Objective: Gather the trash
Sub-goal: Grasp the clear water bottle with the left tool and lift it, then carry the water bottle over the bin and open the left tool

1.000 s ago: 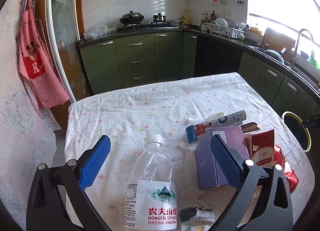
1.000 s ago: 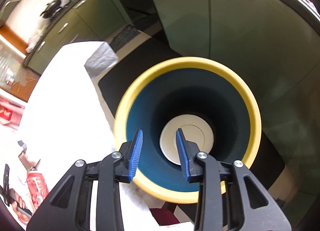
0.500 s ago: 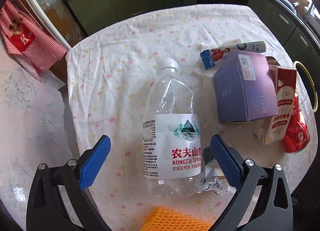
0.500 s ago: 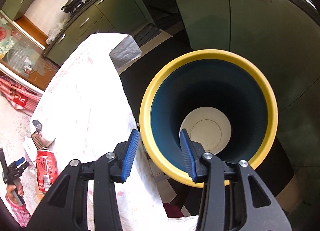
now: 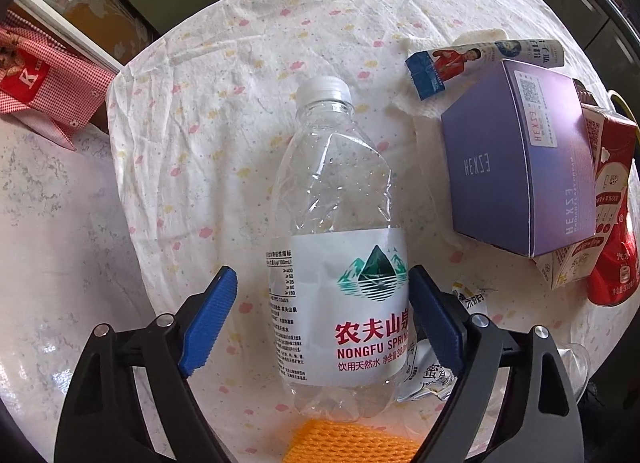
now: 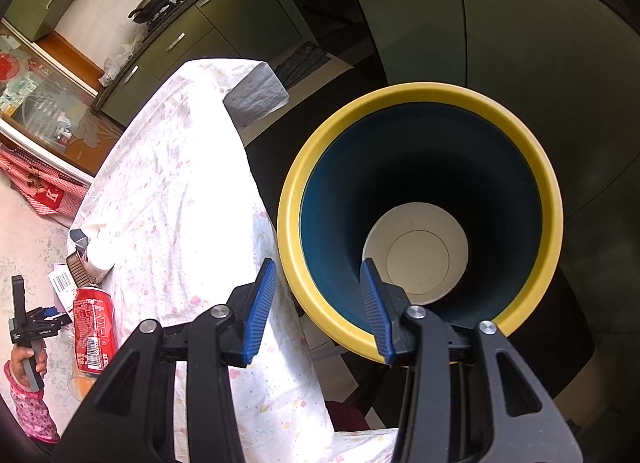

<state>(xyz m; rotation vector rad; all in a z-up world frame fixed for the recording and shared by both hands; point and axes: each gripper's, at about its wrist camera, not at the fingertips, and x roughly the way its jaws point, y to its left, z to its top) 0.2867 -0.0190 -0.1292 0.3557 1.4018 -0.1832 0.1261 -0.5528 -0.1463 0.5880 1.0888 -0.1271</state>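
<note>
An empty clear Nongfu Spring water bottle (image 5: 340, 231) lies on the flowered tablecloth (image 5: 248, 63), cap pointing away. My left gripper (image 5: 320, 323) is open, its blue pads on either side of the bottle's label; the right pad (image 5: 434, 321) is at the label's edge, the left pad apart. My right gripper (image 6: 316, 303) is open and empty, held above the near rim of a yellow-rimmed blue trash bin (image 6: 420, 223) that stands on the floor beside the table. The bin holds nothing visible.
Right of the bottle lie a purple box (image 5: 520, 167), a red-white carton (image 5: 604, 183), a red can (image 5: 612, 271), a printed tube (image 5: 480, 59), a crumpled wrapper (image 5: 428, 375) and an orange mesh (image 5: 352, 443). Green cabinets (image 6: 440, 23) stand behind the bin.
My left gripper has come down and forward around the bottle and its jaws have narrowed. My right gripper has drifted left, so the bin sits further right.
</note>
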